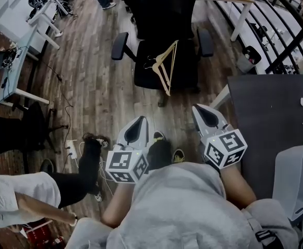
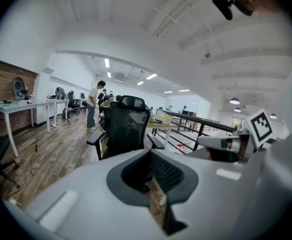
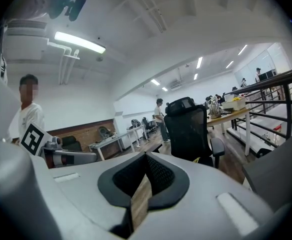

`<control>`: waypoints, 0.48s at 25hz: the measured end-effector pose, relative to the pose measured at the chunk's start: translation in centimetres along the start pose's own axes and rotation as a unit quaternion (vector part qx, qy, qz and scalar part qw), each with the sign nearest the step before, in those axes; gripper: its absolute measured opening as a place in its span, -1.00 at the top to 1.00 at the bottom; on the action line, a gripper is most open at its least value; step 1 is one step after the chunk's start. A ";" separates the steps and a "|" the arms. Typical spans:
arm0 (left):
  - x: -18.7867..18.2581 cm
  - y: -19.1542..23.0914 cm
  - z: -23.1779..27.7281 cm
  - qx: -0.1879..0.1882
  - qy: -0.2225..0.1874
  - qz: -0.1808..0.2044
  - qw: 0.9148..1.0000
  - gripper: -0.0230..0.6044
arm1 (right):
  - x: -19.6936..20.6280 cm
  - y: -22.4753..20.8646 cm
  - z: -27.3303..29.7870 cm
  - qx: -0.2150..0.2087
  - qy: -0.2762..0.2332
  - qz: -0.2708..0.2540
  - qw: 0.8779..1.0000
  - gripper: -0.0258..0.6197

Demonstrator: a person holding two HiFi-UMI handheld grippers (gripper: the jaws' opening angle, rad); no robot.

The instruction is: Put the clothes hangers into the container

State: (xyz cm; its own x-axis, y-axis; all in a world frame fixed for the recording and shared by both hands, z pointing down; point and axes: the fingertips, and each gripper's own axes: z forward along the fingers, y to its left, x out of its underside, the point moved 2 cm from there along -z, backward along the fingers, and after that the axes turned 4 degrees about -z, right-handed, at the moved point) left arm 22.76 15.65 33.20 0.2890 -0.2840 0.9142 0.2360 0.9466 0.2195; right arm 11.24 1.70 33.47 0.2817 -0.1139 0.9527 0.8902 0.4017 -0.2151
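Hangers (image 1: 166,66) on chair (image 1: 189,69), bin (image 1: 295,178) far rt.

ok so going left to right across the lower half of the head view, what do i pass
black chair at the left edge → power strip on the floor → left gripper → right gripper → dark table

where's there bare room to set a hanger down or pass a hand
Free: the dark table, bare but for small white bits at its right edge; the wood floor between black chair and white desk. Crowded: the chair seat, under the wooden hanger; the floor lower left, with a power strip.
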 end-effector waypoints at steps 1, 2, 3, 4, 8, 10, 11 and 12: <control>0.1 0.0 0.1 0.001 0.000 0.001 1.000 0.90 | 0.1 -0.1 0.0 0.001 0.000 0.000 1.000 0.92; 0.3 0.0 0.3 0.001 -0.001 0.001 1.000 0.90 | 0.3 -0.3 0.1 0.002 -0.001 0.000 1.000 0.92; 0.3 0.1 0.5 0.002 -0.002 0.002 1.000 0.90 | 0.4 -0.4 0.2 0.003 -0.002 -0.002 1.000 0.92; 0.4 0.2 0.8 0.003 -0.003 0.002 1.000 0.90 | 0.4 -0.6 0.5 0.004 -0.002 -0.003 1.000 0.92; -0.1 1.2 2.1 0.003 -0.006 0.002 1.000 0.90 | -0.1 -1.2 1.8 0.006 -0.005 -0.006 1.000 0.92; -0.6 1.7 3.3 0.007 -0.006 0.000 1.000 0.90 | -0.6 -1.7 2.9 0.009 -0.007 -0.009 1.000 0.92; -0.9 1.9 4.1 0.010 -0.005 0.000 1.000 0.90 | -0.9 -2.1 3.5 0.011 -0.007 -0.009 1.000 0.92; -1.1 2.2 4.9 0.013 -0.004 0.000 1.000 0.90 | -1.2 -2.6 4.2 0.013 -0.008 -0.009 1.000 0.92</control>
State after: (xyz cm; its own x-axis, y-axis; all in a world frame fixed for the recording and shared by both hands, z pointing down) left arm 18.40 18.84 34.37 0.2810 -0.2834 0.9169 0.2129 0.9500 0.2283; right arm 7.13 4.57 33.82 0.2594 -0.1076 0.9598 0.8855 0.4232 -0.1918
